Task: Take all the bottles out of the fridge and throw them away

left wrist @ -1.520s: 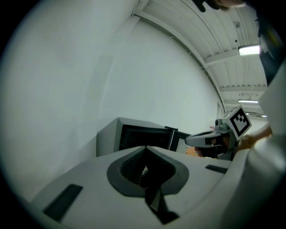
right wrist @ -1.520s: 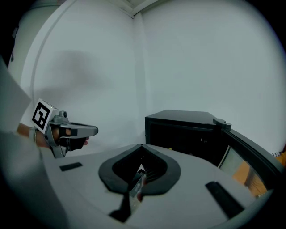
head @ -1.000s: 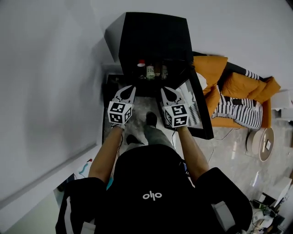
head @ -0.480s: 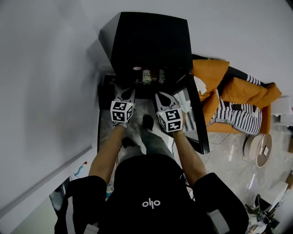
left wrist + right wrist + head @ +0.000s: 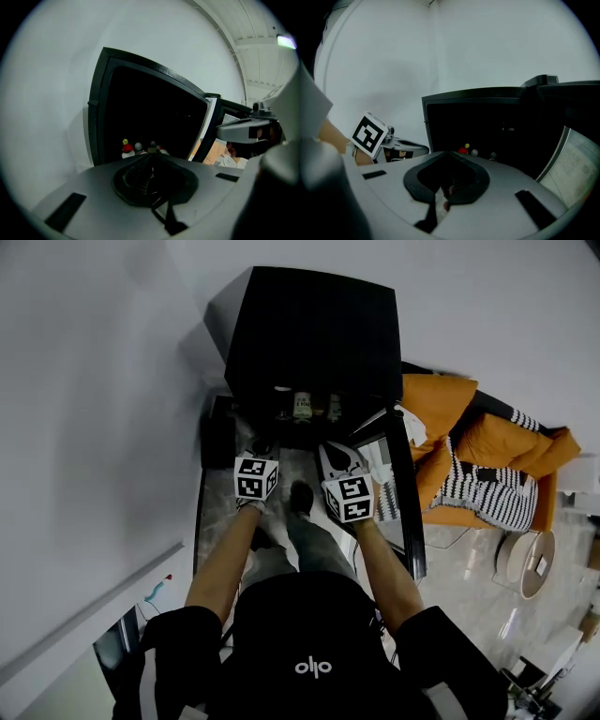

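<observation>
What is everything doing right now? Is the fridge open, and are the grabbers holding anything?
fridge: door open.
bottles: standing upright inside the fridge, not held.
left gripper: shut, empty.
right gripper: shut, empty.

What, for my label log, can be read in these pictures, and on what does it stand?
"ollo": white logo on the person's black top.
Labels on the bottles in the fridge: too small to read.
On the cubes of the left gripper and right gripper: square markers only, no words.
</observation>
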`<state>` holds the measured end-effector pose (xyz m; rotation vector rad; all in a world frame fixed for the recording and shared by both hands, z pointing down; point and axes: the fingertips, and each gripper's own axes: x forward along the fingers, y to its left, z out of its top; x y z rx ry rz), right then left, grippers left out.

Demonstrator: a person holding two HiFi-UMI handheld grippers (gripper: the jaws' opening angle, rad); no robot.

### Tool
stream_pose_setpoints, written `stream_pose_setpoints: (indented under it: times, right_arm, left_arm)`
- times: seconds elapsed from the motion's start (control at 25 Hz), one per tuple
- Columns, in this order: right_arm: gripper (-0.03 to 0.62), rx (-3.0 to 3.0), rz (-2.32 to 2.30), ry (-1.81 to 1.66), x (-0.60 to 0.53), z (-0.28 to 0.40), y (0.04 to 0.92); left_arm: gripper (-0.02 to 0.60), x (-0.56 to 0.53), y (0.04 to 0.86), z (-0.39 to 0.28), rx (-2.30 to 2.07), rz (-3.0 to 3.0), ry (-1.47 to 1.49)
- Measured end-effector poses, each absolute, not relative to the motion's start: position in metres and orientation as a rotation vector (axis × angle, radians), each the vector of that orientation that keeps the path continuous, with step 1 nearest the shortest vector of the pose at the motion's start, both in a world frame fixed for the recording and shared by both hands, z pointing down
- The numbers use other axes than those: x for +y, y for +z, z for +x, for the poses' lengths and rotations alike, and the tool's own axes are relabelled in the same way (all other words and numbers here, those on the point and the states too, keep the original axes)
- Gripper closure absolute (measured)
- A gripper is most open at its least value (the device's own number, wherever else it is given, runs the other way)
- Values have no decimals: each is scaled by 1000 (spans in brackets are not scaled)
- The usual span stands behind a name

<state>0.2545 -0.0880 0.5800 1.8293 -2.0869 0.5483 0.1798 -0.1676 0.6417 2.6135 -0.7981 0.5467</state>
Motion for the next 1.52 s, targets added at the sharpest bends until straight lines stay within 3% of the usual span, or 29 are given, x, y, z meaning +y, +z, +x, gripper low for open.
stream_pose_setpoints:
  times: [0.16, 0.4, 0.56, 1.04, 1.52]
  right_arm:
    - [592, -2092, 1812, 552, -94, 258, 591]
    - [592, -2096, 1795, 558, -109, 263, 610]
    - [592, -2096, 1787, 579, -118, 263, 625]
    - [592, -2016, 1875, 712, -145, 275, 685]
    - [592, -1998, 1853, 726, -154, 274, 701]
  left_arm:
    - [560, -182, 659, 188, -839, 2594, 549]
    - [390, -217, 700, 209, -904, 2553, 596]
    - [336, -237, 736, 220, -934, 2498, 653]
    - [313, -269, 808, 236, -976, 2418, 741]
    - [293, -285, 815, 245, -973, 2429, 733]
